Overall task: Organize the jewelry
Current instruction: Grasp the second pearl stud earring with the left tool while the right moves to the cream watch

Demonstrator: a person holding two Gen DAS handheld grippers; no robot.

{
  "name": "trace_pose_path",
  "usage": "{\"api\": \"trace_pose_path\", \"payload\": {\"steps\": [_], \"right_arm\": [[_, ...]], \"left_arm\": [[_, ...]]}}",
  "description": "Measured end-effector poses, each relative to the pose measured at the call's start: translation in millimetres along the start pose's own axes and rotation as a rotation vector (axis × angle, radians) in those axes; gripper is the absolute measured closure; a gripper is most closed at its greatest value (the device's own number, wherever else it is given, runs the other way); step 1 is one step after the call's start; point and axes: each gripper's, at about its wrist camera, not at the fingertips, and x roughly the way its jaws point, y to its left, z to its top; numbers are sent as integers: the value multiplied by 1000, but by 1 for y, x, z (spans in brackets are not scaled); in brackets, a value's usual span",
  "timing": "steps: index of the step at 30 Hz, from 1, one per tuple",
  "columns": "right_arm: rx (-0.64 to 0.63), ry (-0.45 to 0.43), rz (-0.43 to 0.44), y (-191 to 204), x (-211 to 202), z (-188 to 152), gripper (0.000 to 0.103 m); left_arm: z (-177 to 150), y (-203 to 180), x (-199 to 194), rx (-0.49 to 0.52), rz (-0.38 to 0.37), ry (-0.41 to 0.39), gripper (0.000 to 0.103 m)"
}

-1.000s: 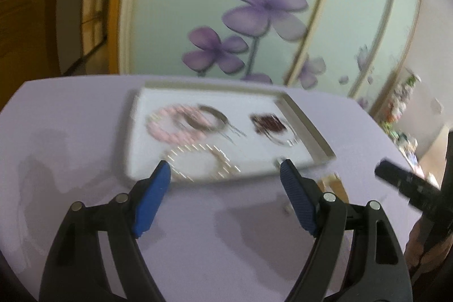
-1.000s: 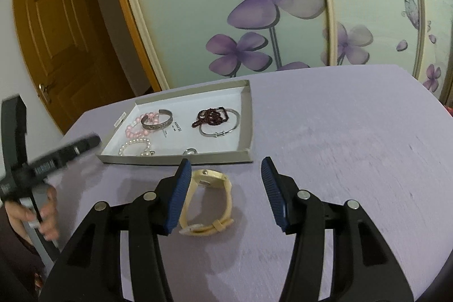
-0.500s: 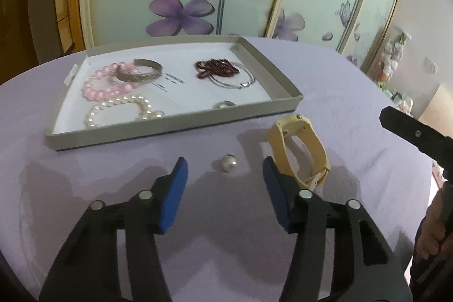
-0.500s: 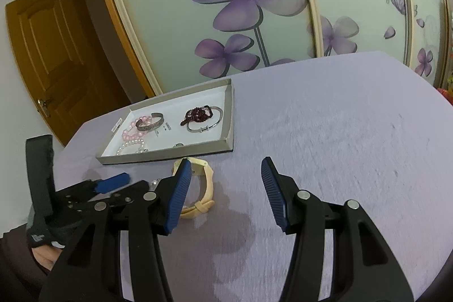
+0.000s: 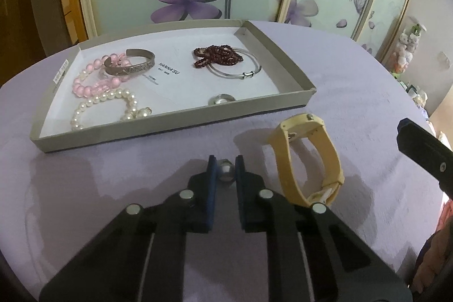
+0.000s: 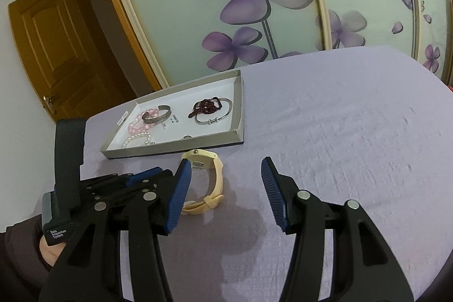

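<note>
Broadly, the lavender table [image 6: 354, 132] carries a grey tray [image 5: 175, 122] of bracelets at 12 o'clock. Right gripper [image 6: 226, 188] hovers with jaws wide apart. At 3 o'clock of the left gripper [image 5: 225, 170] lies a cream watch [image 5: 308, 157]; its jaws pinch a silver bead [image 5: 226, 169].

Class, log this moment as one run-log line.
left gripper: shut on bead | right gripper: open | watch: on table, beside tray
</note>
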Motion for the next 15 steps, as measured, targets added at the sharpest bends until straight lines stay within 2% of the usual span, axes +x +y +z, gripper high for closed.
{"api": "trace_pose_path", "payload": {"steps": [6, 15], "right_arm": [[-11, 6, 7, 6, 1, -1, 49], [-44, 41, 28, 24, 12, -4, 46]], "left_arm": [[-1, 13, -5, -19, 9, -3, 90], [-6, 84, -48, -99, 61, -75, 90]]}}
